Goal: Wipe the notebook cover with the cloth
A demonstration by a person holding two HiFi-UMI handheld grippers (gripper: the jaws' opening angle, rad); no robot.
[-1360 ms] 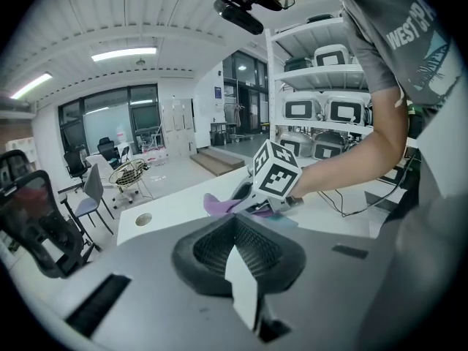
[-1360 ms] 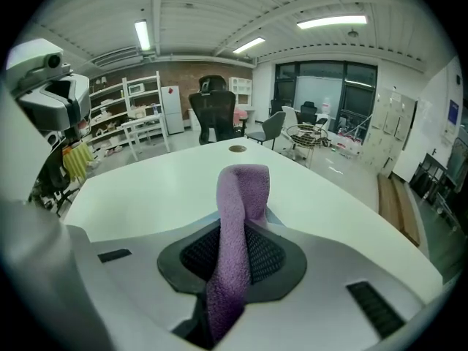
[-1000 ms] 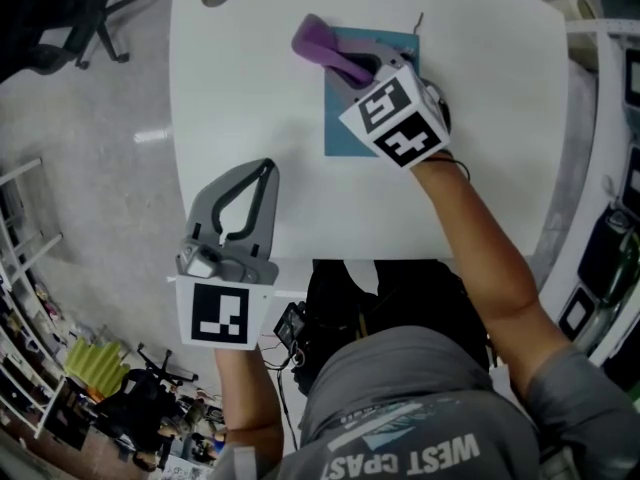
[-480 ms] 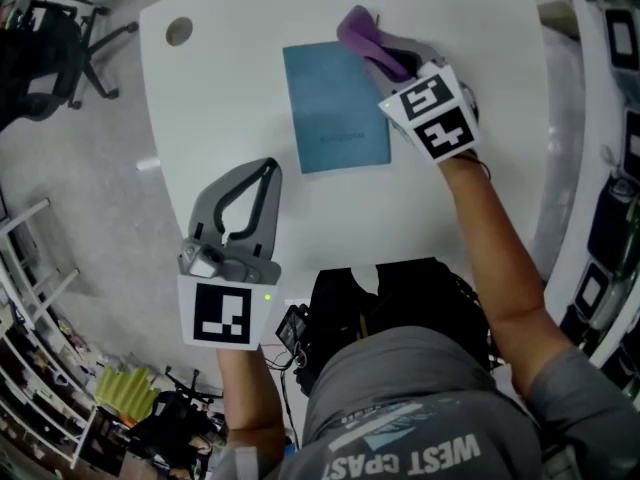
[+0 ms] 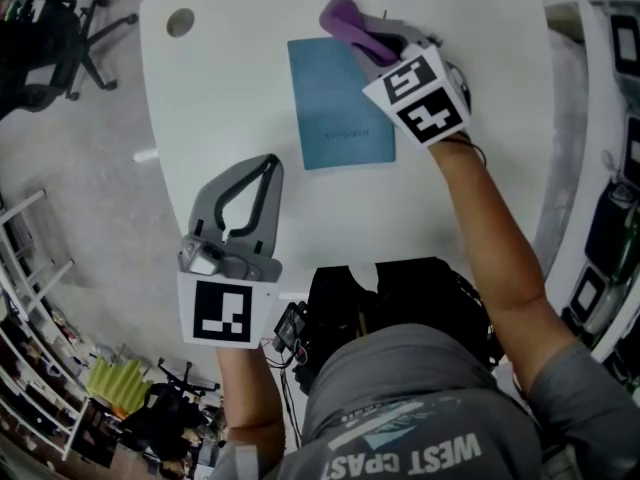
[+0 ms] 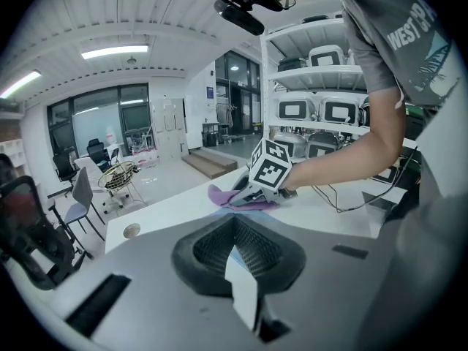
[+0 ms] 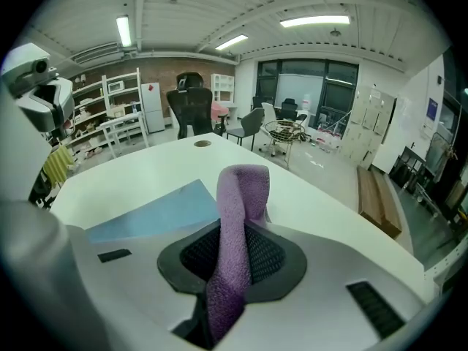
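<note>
A blue notebook [image 5: 338, 108] lies flat on the white table [image 5: 480, 168], toward its far side. My right gripper [image 5: 372, 38] is shut on a purple cloth [image 5: 342, 16], which hangs out past the jaws at the notebook's far right corner. In the right gripper view the cloth [image 7: 245, 185] stands up between the jaws, with the notebook [image 7: 157, 210] to its left. My left gripper [image 5: 266, 168] rests near the table's front edge, shut and holding nothing, well short of the notebook. From the left gripper view, the right gripper [image 6: 252, 194] and the cloth [image 6: 223, 196] show across the table.
A round grommet hole [image 5: 181, 21] sits in the table's far left corner. An office chair [image 5: 50, 28] stands on the floor to the left and shelving [image 5: 610, 168] lines the right side. Cables [image 6: 351, 205] trail over the table on the right.
My right gripper has carried the cloth from the notebook's far left corner across to its far right corner, uncovering the cover. The left gripper has stayed put.
</note>
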